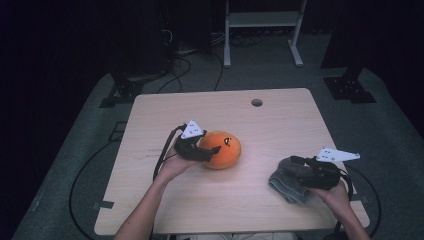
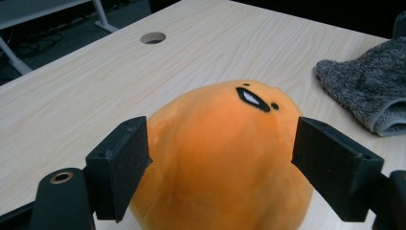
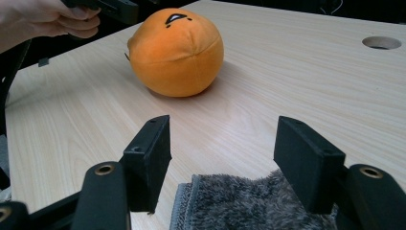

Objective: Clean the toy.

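A round orange plush (image 1: 224, 148) with a small black-and-white face mark lies on the pale wooden table (image 1: 280, 125), left of the middle. My left gripper (image 1: 212, 152) reaches it from the left. In the left gripper view the plush (image 2: 225, 158) sits between the two spread jaws, and the gripper (image 2: 222, 143) is open. A grey fuzzy cloth (image 1: 288, 183) lies crumpled near the table's front right. My right gripper (image 1: 296, 171) hovers over its near edge, open. In the right gripper view the cloth (image 3: 249, 206) lies below and between the jaws of the gripper (image 3: 225, 143).
A round cable hole (image 1: 256, 102) sits near the table's far edge. The plush (image 3: 176, 52) lies farther off in the right gripper view, with the other hand (image 3: 43, 19) beside it. Cables trail off the left and right edges. A white frame (image 1: 262, 30) stands on the floor beyond.
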`<action>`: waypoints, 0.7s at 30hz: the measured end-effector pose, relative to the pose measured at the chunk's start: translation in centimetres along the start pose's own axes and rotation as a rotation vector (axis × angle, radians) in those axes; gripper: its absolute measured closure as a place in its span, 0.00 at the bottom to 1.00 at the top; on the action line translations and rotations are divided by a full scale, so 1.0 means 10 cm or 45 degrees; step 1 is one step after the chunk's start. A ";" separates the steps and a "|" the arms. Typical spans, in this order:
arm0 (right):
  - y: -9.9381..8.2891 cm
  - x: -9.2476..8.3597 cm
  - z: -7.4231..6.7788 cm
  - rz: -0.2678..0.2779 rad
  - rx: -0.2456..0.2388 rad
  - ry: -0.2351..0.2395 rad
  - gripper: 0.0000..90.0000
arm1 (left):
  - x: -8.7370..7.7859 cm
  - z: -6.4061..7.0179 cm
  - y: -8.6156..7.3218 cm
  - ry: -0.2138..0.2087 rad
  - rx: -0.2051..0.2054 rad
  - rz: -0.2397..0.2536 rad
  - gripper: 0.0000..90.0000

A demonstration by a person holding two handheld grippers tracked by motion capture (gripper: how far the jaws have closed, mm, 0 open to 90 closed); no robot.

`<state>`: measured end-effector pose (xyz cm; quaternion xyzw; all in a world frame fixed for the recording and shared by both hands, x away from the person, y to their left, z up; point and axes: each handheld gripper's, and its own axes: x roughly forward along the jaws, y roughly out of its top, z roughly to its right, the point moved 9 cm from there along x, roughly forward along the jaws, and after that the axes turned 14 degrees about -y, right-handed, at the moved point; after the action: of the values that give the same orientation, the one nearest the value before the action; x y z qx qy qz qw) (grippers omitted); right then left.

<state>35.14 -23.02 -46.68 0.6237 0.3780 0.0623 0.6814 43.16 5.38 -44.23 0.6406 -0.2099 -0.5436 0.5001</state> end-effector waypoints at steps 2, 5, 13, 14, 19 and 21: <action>-0.01 0.01 0.01 -0.006 0.003 -0.004 0.40 | -0.04 0.01 -0.03 -0.002 -0.005 -0.004 0.21; -0.01 0.00 0.01 -0.006 0.005 -0.008 0.40 | -0.08 0.02 -0.07 0.000 -0.004 -0.003 0.21; -0.02 -0.01 0.01 -0.003 0.007 -0.010 0.40 | -0.18 0.07 -0.12 0.002 -0.015 0.015 0.19; -0.02 -0.01 0.01 -0.002 0.008 -0.011 0.40 | -0.19 0.08 -0.13 0.002 -0.017 0.015 0.19; -0.03 0.00 0.02 -0.008 0.005 -0.015 0.40 | -0.21 0.14 -0.18 -0.020 -0.019 0.006 0.18; -0.03 -0.01 0.02 -0.008 0.004 -0.017 0.40 | -0.22 0.17 -0.20 -0.014 -0.011 0.004 0.17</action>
<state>35.11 -23.28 -46.93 0.6240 0.3755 0.0553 0.6831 40.36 7.29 -44.71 0.6351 -0.2113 -0.5473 0.5024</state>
